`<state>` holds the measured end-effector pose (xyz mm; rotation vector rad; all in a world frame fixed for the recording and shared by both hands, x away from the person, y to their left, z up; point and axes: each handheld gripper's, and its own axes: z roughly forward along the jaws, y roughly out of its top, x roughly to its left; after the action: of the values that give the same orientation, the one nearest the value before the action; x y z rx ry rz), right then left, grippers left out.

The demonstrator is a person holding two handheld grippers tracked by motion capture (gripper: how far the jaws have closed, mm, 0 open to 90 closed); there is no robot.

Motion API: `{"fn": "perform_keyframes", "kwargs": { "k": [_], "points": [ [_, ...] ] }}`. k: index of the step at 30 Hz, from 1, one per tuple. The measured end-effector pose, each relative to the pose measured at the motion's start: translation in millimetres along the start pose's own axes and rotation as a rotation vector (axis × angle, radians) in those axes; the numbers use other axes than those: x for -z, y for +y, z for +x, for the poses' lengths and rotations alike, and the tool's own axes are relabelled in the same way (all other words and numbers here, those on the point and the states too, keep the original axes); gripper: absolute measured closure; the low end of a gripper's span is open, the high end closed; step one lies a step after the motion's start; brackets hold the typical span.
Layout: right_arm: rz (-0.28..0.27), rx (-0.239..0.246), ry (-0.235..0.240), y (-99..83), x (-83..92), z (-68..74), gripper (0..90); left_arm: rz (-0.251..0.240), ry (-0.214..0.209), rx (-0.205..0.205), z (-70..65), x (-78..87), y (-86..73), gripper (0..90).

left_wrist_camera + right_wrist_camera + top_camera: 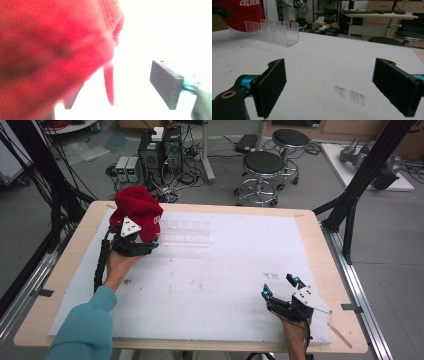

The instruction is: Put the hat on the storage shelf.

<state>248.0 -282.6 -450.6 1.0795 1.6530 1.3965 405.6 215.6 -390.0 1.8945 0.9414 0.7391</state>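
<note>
Roughly, by count: one red cap (136, 210), one clear acrylic rack (184, 233), two grippers, one white mat (225, 285) over the wooden table (320, 245).

Beyond the table, on the floor: two black stools (263, 167) and a pair of computer towers (161, 151) with cables around them.

Left gripper (142, 245): at the far left of the mat, right up against the red cap. The cap sits bunched at the rack's left end and rises above the gripper; white lettering shows on its side (partly hidden in the high view). In the left gripper view the cap's red cloth (50, 50) covers the left half, blurred and very close, with one strap hanging down; the right pad (166, 83) stands clear of the cloth with bright open space between. Jaws spread wide, not pinching the cap.

Right gripper (281, 287): near the mat's near right corner, well apart from the cap and the rack. Its two pads (272, 86) stand far apart with bare mat between them, holding nothing. A dark speckled smudge (349, 94) lies on the mat just ahead of it.

Rack: slotted, transparent, just right of the cap.
</note>
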Motion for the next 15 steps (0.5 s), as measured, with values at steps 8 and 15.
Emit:
{"fn": "perform_keyframes", "kwargs": {
  "k": [8, 15],
  "points": [
    [-0.005, 0.007, -0.002, -0.1, 0.1, 0.2, 10.9, -0.055, -0.042, 0.007, -1.4, 16.1, -11.0, 12.0],
    [-0.011, 0.004, -0.002, -0.5, 1.3, 1.1, 10.9, -0.119, -0.087, -0.039, -1.5, 54.4, -42.1, 12.1]
  ]
}}
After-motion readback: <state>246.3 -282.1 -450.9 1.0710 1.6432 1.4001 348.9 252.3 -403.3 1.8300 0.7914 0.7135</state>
